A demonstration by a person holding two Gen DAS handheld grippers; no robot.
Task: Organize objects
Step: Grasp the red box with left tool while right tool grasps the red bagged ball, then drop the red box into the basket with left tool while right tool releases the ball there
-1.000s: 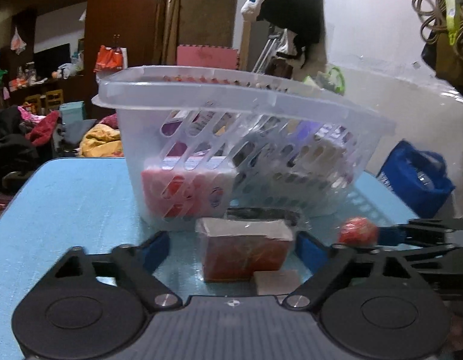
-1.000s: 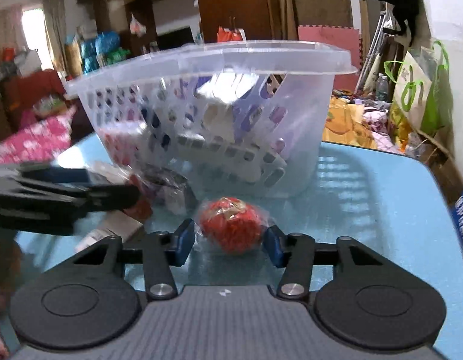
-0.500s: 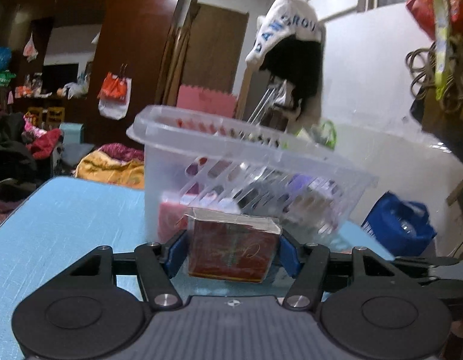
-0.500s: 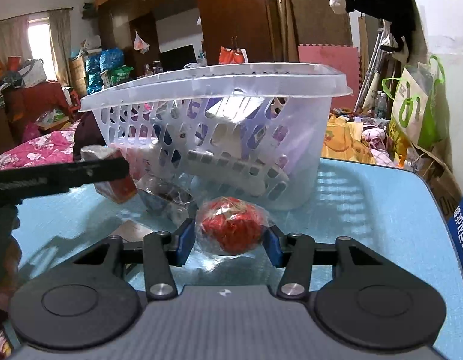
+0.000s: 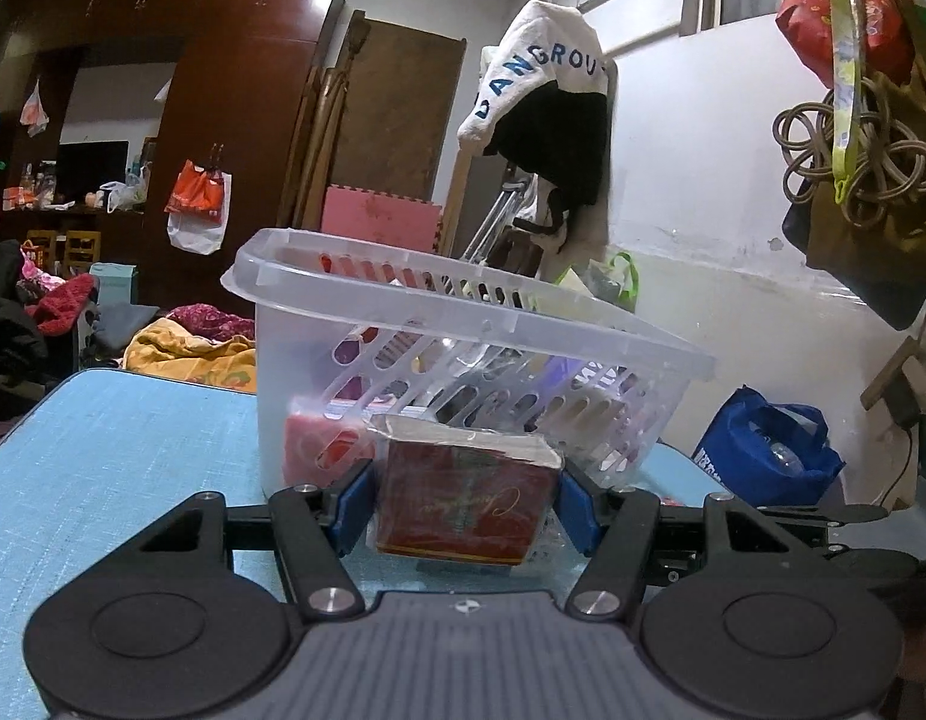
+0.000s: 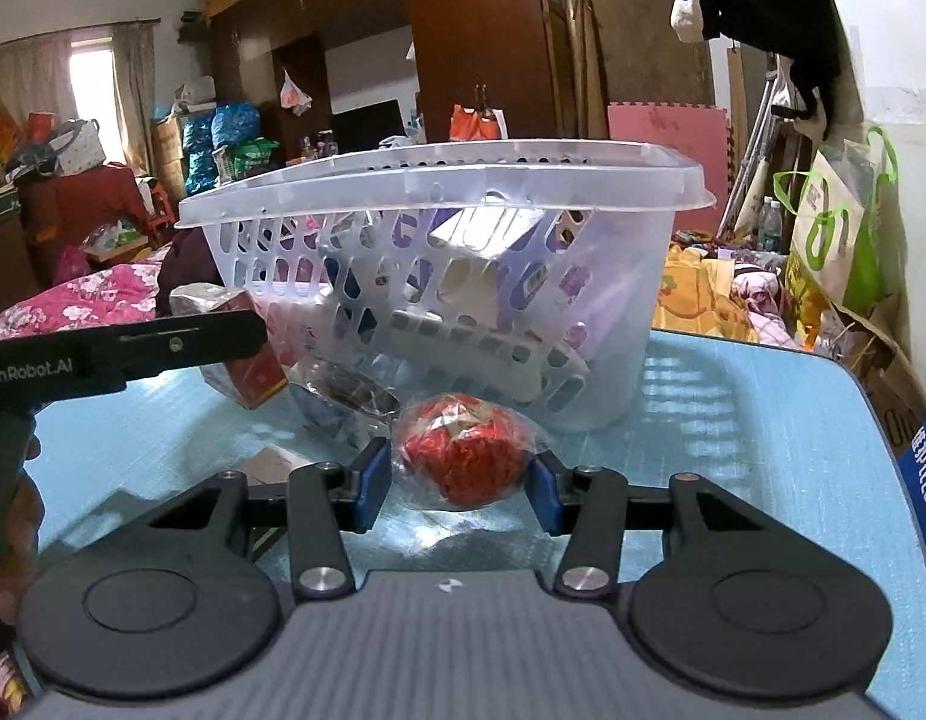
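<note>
My left gripper (image 5: 466, 504) is shut on a red box in clear wrap (image 5: 463, 510), which it holds just above the blue table (image 5: 102, 450) in front of the clear plastic basket (image 5: 463, 312). In the right wrist view the same red box (image 6: 246, 372) hangs beside the basket (image 6: 438, 174), under the left gripper's finger (image 6: 180, 345). My right gripper (image 6: 458, 483) is shut on a red ball in crinkly clear wrap (image 6: 463, 456), low over the table (image 6: 733, 420) near the basket's front wall.
A clear-wrapped dark item (image 6: 342, 402) and a flat beige piece (image 6: 270, 462) lie on the table between the grippers. The basket holds a pink box (image 5: 318, 438) and white and purple boxes (image 6: 493, 276). A blue bag (image 5: 769, 450) stands beyond the table's right edge.
The left gripper closed on the red box, lifted it off the table and tipped upward. The right gripper kept still with the red ball between its pads.
</note>
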